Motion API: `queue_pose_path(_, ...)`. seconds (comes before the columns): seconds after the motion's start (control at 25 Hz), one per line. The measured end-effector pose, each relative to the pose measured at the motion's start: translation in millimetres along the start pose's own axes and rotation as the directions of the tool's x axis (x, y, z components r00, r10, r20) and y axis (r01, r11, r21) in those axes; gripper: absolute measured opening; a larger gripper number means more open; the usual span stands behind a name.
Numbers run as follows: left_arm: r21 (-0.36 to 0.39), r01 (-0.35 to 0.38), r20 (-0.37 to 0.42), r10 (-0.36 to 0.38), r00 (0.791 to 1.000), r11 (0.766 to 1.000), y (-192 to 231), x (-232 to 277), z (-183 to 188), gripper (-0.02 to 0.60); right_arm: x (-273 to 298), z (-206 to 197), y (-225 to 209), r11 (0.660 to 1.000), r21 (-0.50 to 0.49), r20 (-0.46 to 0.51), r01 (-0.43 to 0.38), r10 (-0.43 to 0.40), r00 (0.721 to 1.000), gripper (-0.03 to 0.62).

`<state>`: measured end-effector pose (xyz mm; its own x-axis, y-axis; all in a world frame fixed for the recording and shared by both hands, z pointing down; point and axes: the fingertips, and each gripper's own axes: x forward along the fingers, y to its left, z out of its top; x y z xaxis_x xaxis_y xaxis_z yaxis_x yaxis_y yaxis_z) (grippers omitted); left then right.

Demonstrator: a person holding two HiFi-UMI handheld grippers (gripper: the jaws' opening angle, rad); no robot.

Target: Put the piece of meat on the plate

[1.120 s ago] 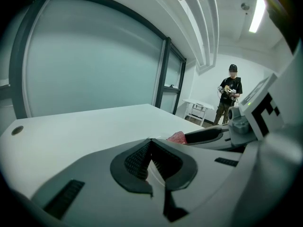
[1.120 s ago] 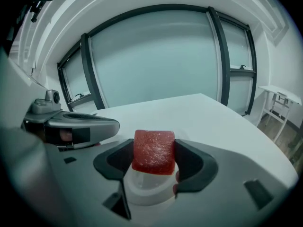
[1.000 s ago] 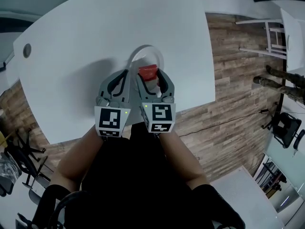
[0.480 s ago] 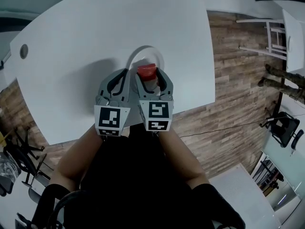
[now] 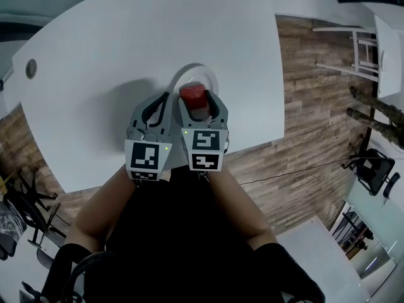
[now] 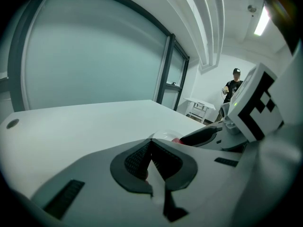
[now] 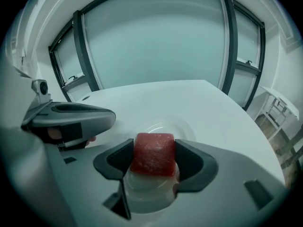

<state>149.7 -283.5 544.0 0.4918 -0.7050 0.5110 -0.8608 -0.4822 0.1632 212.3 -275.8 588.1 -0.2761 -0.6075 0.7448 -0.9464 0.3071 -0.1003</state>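
A red cube of meat [image 7: 153, 154] sits clamped between the jaws of my right gripper [image 7: 154, 157], just above the white plate [image 7: 165, 124]. In the head view the meat [image 5: 192, 95] hangs over the plate [image 5: 182, 75] near the table's front edge, with the right gripper [image 5: 196, 100] shut on it. My left gripper [image 5: 165, 100] is close beside it on the left, its jaws pressed together and holding nothing. In the left gripper view the left gripper [image 6: 150, 157] is shut, and a sliver of plate [image 6: 163, 136] and meat [image 6: 176, 140] shows beyond it.
The white table [image 5: 113, 55] has a round cable hole [image 5: 31, 68] at its far left. Wooden floor [image 5: 309, 106] lies right of the table, with a white chair [image 5: 360, 46] there. A person [image 6: 233, 85] stands far off in the room.
The right gripper with the meat has shifted slightly left and forward over the plate. The left gripper has stayed in place.
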Motion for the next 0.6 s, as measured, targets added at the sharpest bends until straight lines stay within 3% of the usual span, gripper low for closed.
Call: queue_pose_path(0.6, 0.005, 0.012, -0.004, -0.012, 1.000, 1.000, -2.9, 3.9, 1.0, 0.000, 1.4, 0.0, -3.8, 1.000, 0.023, -0.027, -0.006, 0.006, 1.000, 0.276)
